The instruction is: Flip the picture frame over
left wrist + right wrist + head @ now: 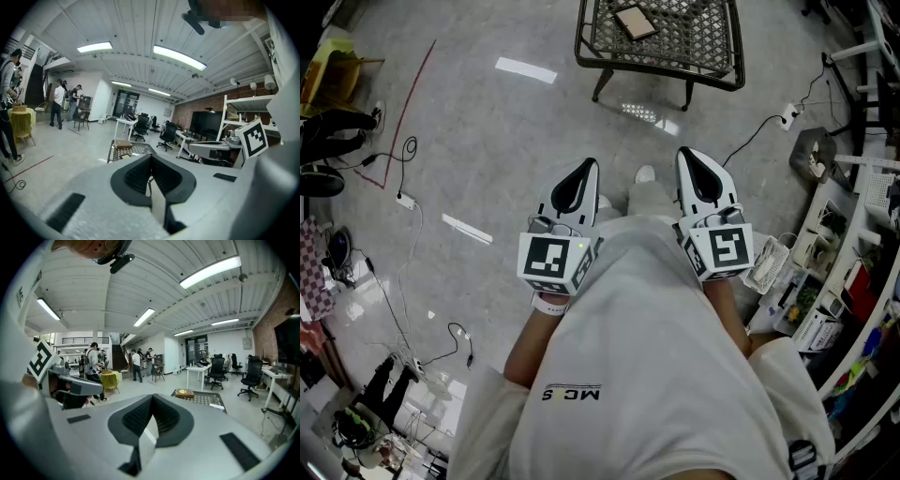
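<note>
A brown picture frame (635,21) lies flat on a dark mesh table (712,66) a few steps ahead of me, at the top of the head view. It shows small and far off in the left gripper view (123,145) and in the right gripper view (184,393). My left gripper (586,171) and right gripper (689,157) are held side by side close to my chest, pointing forward, far short of the table. Both have their jaws pressed together with nothing between them (151,158) (152,398).
Cables (403,178) and a power strip (788,117) trail over the grey floor. Cluttered shelves (853,234) line the right side. A red tape line (403,122) marks the floor at left. People (93,366), desks and office chairs (140,127) stand far off.
</note>
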`<state>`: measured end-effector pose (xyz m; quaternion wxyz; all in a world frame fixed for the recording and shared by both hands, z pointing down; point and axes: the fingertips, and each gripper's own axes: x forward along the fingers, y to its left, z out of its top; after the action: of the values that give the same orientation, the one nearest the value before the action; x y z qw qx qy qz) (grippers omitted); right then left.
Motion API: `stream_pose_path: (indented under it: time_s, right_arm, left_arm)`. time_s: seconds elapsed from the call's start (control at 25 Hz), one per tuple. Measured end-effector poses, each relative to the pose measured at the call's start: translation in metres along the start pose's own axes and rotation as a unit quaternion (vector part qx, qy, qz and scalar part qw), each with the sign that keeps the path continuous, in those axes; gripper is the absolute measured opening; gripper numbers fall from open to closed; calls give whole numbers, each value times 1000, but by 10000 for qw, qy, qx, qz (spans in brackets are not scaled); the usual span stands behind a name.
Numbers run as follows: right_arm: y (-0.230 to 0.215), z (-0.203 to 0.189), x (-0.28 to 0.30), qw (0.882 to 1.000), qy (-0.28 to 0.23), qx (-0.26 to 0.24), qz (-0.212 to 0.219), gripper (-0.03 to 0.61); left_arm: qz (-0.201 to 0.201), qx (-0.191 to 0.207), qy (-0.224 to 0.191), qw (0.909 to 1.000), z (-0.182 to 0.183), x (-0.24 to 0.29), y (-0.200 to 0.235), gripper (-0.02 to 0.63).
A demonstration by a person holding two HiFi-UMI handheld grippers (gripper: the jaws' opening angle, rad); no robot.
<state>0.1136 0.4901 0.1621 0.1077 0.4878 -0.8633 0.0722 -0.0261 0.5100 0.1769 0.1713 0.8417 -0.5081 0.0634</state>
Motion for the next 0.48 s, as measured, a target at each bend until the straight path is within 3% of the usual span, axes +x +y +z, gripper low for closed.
stream_pose_path:
  time_s: [0.48]
  right_arm:
    - [12,2,6,9999,-75,78,24,15]
  left_arm:
    - [85,-27,-5,10000,-1,-8,10,25]
